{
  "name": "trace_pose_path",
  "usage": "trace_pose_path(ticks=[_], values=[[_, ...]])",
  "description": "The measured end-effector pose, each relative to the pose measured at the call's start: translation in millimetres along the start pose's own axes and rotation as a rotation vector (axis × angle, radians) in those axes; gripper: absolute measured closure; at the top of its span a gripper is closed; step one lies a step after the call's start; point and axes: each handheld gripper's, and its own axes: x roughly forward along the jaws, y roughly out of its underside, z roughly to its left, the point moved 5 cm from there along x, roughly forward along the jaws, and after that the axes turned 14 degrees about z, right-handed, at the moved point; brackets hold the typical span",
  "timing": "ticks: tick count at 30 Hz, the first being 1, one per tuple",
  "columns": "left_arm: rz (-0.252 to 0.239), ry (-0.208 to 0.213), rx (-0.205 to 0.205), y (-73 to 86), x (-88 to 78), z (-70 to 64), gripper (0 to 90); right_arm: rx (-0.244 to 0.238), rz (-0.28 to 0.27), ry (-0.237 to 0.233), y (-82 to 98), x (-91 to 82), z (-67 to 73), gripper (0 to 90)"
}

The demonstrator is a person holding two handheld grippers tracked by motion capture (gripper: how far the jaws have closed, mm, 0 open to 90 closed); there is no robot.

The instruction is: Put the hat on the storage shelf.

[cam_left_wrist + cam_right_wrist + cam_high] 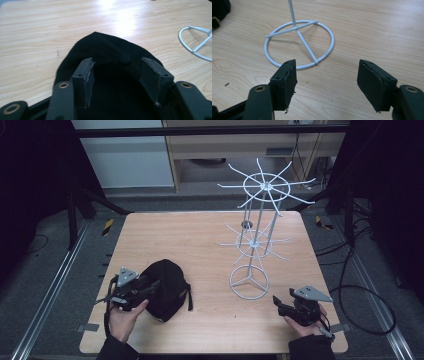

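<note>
Two grippers are near the table edge, both with jaws spread wide and holding nothing. The left gripper hangs over a black cap, whose button lies between its jaws. Ahead of the right gripper stands a white wire rack, just beyond it. If the jaws close on loose cloth only, the cap can slip out.

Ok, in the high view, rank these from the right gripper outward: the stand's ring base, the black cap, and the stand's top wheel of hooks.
1. Ring base of the white wire stand, on the table just left of the right gripper.
2. Black cap, across the table on the left, under the left gripper.
3. Top wheel of hooks, high above the far edge of the table.
</note>
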Motion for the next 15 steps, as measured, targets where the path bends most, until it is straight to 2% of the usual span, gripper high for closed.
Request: trace_pose_path(ticks=[8, 15], values=[[0.042, -0.025, 0.015, -11.6, 18.9, -12.9, 38.4, -0.022, 0.025, 0.013, 0.0, 4.7, 1.3, 31.2], [0.097, -0.061, 0.019, -13.5, 35.5, -13.9, 35.7, -0.027, 0.039, 0.02, 0.5, 6.7, -0.2, 32.9]])
